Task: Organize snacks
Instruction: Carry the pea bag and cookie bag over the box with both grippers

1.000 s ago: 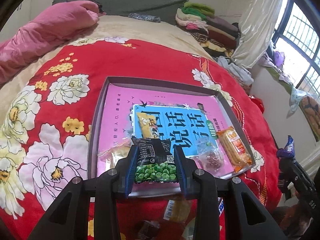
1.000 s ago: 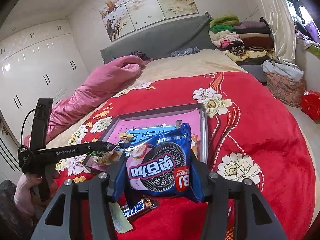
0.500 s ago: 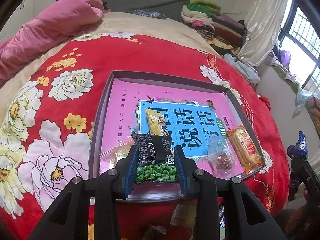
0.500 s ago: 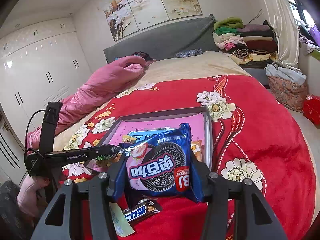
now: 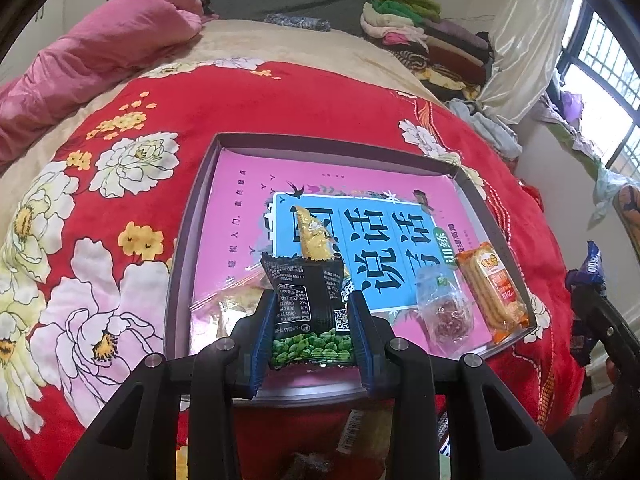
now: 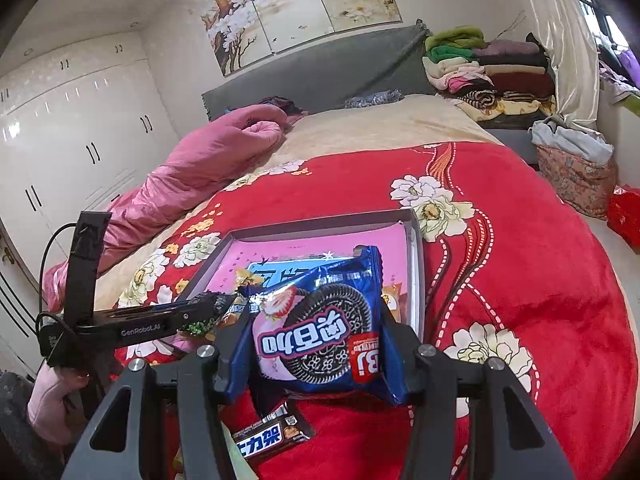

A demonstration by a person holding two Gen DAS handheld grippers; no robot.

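Two packets are in transit: the left gripper (image 5: 308,332) pinches a green-pea packet (image 5: 308,312) over the tray's near edge, and the right gripper (image 6: 316,344) clamps an Oreo packet (image 6: 320,332) short of it. At least four snacks already lie in the tray (image 5: 192,216). A chocolate bar (image 6: 272,436) remains on the red blanket (image 6: 520,264). Judged roughly half done; nothing obstructs.

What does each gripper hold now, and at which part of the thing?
The left gripper holds a black packet of green peas by its lower side edges. The right gripper holds a blue sandwich-cookie packet by its two side edges.
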